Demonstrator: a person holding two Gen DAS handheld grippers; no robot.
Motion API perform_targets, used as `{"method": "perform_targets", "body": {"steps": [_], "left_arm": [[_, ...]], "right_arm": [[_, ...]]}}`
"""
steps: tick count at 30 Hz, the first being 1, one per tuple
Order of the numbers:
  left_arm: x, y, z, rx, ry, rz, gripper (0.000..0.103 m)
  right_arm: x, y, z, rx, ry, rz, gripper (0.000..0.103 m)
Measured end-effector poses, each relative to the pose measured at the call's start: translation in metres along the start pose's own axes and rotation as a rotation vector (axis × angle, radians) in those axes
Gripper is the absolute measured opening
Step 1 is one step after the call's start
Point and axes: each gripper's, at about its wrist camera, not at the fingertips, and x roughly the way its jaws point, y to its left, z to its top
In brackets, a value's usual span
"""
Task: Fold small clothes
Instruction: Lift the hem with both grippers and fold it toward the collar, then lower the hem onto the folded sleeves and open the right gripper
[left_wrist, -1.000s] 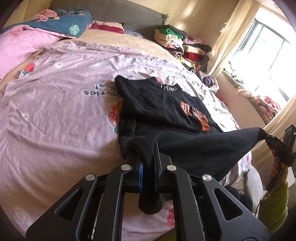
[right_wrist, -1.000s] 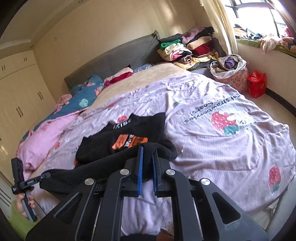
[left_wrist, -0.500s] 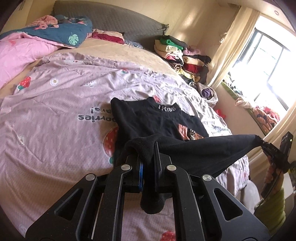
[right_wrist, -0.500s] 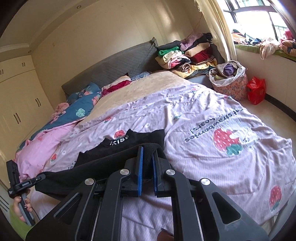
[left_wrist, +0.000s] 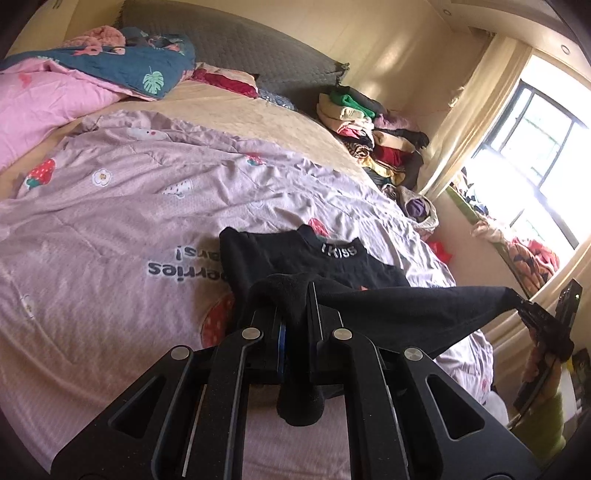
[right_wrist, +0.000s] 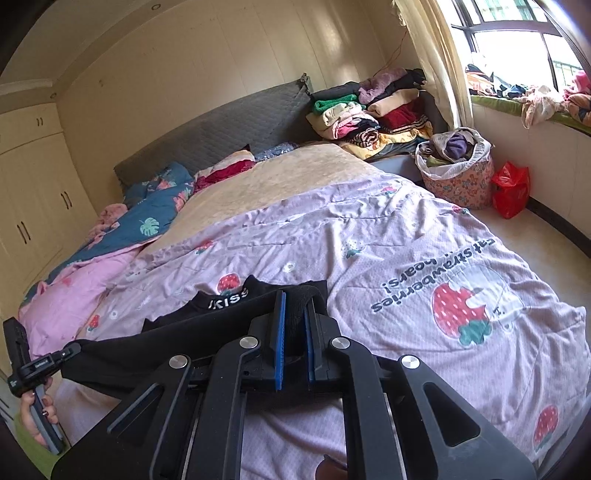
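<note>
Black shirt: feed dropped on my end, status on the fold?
Left gripper shut on black shirt hem corner; right gripper shut on the other. Hem lifted taut over collar end, which lies on bedspread. Nothing in the way.

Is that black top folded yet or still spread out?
Half folded: both tongs hold the top's hem raised over its body; the collar end lies flat on the bed.

Beyond the black "KISS"-collared shirt (left_wrist: 325, 266), the lilac strawberry-print quilt (right_wrist: 388, 240) lies bare towards the bed's head edge. A stack of folded clothes (right_wrist: 373, 114) crowds the head corner; a floral laundry basket (right_wrist: 458, 173) stands beside the bed's window-side edge.
</note>
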Motion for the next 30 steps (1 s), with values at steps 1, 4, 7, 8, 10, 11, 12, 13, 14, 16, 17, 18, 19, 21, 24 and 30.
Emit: {"method": "perform_targets", "body": {"steps": [1, 4, 7, 8, 10, 11, 12, 13, 14, 16, 17, 18, 19, 21, 24, 30], "left_arm": [[0.003, 0.001, 0.002, -0.005, -0.001, 0.003, 0.002], [0.009, 0.004, 0.008, -0.019, -0.004, 0.006, 0.002], [0.016, 0.006, 0.013, -0.029, -0.007, 0.014, 0.003], [0.019, 0.007, 0.014, -0.032, -0.007, 0.017, 0.002], [0.025, 0.008, 0.018, -0.033, -0.007, 0.025, 0.003], [0.029, 0.008, 0.019, -0.034, -0.006, 0.033, 0.003], [0.031, 0.009, 0.02, -0.037, -0.004, 0.035, 0.003], [0.034, 0.009, 0.02, -0.038, -0.001, 0.039, 0.003], [0.037, 0.009, 0.021, -0.036, 0.0, 0.045, 0.003], [0.042, 0.011, 0.022, -0.036, 0.003, 0.055, 0.003], [0.044, 0.011, 0.022, -0.034, 0.004, 0.06, 0.003], [0.046, 0.012, 0.022, -0.032, 0.006, 0.066, 0.003], [0.05, 0.013, 0.022, -0.035, 0.01, 0.072, 0.003], [0.055, 0.015, 0.022, -0.04, 0.017, 0.078, 0.003], [0.063, 0.018, 0.022, -0.047, 0.028, 0.089, 0.003], [0.075, 0.023, 0.022, -0.057, 0.043, 0.103, 0.004]], "right_arm": [[0.003, 0.001, 0.002, -0.005, 0.003, -0.006, 0.008], [0.011, 0.002, 0.006, -0.011, 0.009, -0.019, 0.008], [0.02, 0.003, 0.01, -0.024, 0.015, -0.035, 0.008], [0.023, 0.003, 0.011, -0.03, 0.017, -0.039, 0.008], [0.031, 0.003, 0.015, -0.038, 0.025, -0.048, 0.008], [0.034, 0.002, 0.016, -0.037, 0.027, -0.049, 0.008], [0.037, 0.001, 0.016, -0.034, 0.031, -0.051, 0.008], [0.042, 0.0, 0.017, -0.033, 0.038, -0.053, 0.008], [0.046, 0.0, 0.017, -0.034, 0.043, -0.054, 0.008], [0.054, 0.001, 0.017, -0.04, 0.053, -0.06, 0.008], [0.057, 0.001, 0.017, -0.044, 0.056, -0.064, 0.008], [0.06, 0.001, 0.017, -0.049, 0.058, -0.067, 0.008], [0.063, 0.001, 0.016, -0.052, 0.059, -0.069, 0.008], [0.069, 0.0, 0.016, -0.049, 0.064, -0.069, 0.008], [0.077, -0.002, 0.014, -0.046, 0.074, -0.073, 0.008], [0.096, -0.002, 0.012, -0.063, 0.102, -0.104, 0.008]]}}
